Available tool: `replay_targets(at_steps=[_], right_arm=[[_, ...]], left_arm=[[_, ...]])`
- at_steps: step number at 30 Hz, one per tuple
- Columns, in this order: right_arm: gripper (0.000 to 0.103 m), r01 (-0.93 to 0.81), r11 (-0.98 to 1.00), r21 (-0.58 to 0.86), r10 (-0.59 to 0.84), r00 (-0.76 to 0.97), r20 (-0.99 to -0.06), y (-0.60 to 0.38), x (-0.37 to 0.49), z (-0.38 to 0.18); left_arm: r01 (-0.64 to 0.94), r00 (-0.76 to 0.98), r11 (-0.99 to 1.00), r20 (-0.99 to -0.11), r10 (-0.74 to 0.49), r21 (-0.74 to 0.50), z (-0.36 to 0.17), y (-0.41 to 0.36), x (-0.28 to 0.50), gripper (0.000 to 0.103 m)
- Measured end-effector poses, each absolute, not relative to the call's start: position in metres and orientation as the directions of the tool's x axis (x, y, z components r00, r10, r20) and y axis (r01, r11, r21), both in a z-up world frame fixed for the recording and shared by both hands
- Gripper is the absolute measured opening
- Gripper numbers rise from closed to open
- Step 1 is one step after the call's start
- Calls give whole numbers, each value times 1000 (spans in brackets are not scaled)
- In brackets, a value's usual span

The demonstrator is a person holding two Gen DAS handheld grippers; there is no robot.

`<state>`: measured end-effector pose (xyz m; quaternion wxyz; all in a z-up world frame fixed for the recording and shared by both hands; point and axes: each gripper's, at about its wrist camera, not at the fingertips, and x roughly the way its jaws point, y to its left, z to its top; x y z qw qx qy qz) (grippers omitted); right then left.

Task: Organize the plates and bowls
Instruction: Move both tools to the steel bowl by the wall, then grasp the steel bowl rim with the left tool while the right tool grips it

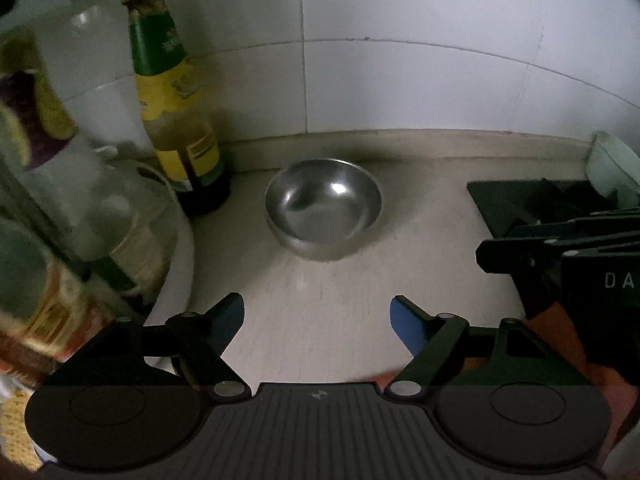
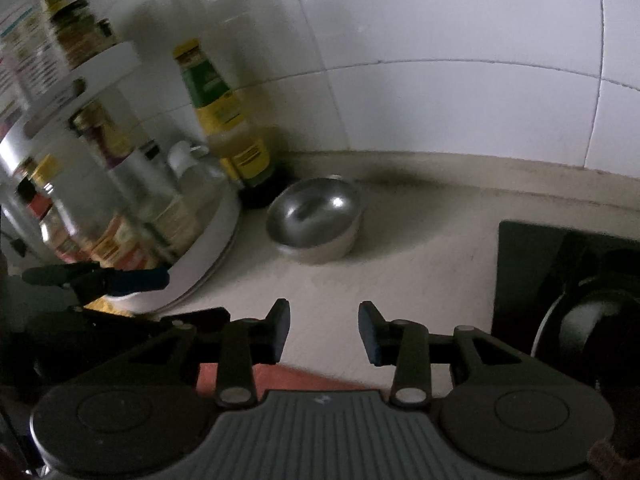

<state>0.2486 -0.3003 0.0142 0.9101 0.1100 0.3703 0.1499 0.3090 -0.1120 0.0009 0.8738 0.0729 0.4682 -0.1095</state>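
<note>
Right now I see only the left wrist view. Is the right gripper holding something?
Observer: No. The right gripper is open, with only bare counter between its fingers.
Operator: What is above the bottles at my left?
Observer: The rack has an upper white shelf with jars on it.
Operator: Is my left gripper clear of the rack?
Observer: One finger of the left gripper is close beside the rack's white base. I cannot tell if they touch.
</note>
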Motion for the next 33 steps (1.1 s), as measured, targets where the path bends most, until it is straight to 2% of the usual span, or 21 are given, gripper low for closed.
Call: replay_targets(at_steps=[20, 23, 24, 28, 31, 33], right_arm=[[36, -202, 911, 360, 400, 642, -654, -308, 382, -18], [36, -209, 904, 372, 416, 625, -661, -304, 396, -27], [36, -208, 902, 379, 421, 620, -662, -303, 399, -30], [36, -201, 906, 373, 414, 608, -677, -301, 405, -39], [36, -188, 910, 369, 404, 600, -690, -306, 404, -43], [36, -177, 916, 360, 390, 598, -700, -310, 402, -44]], left_arm=[[109, 467, 994, -881, -70, -22, -54, -121, 417, 82], [117, 446, 993, -892, -72, -22, -66, -123, 425, 79], [126, 430, 992, -899, -78, -25, -71, -123, 427, 75], [176, 404, 983, -906, -122, -53, -78, -131, 425, 77], [241, 379, 964, -903, -200, -113, -75, -139, 418, 77], [271, 381, 957, -901, -207, -106, -72, -145, 412, 81]])
